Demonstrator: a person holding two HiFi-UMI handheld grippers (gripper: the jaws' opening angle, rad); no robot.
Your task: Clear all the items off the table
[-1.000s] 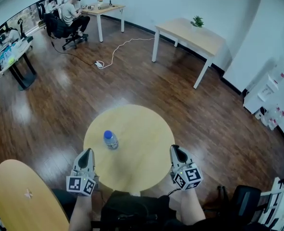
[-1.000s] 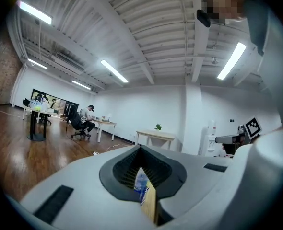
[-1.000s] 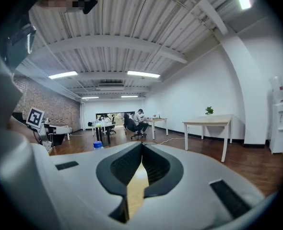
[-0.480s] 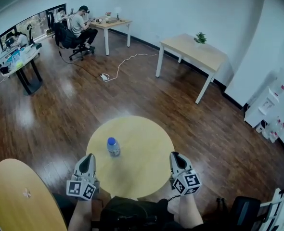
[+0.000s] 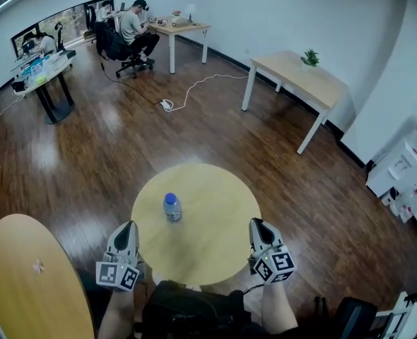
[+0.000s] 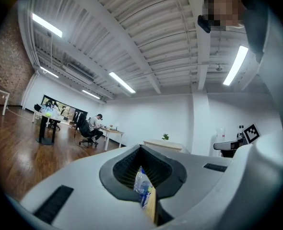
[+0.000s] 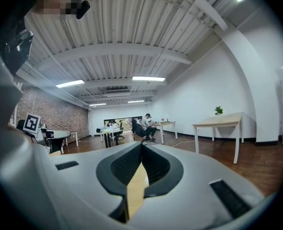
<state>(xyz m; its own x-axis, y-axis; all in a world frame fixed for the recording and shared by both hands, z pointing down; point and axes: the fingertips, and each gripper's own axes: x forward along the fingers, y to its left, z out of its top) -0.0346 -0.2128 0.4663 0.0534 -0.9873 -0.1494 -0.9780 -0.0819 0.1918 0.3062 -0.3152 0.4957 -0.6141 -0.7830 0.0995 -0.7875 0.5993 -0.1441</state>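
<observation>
Both tools shut and empty at the near rim of the round surface; bottle upright on it, left of centre.

Left to right: oval table is cut off by the frame edge. Left tool has its jaws together, apart from the bottle. Its own view shows only a sliver of bottle and surface edge through the jaw gap; label unreadable. Right tool is closed too, and its view shows just a wood strip in the gap. Both forearms are cropped at the bottom of the head view.
</observation>
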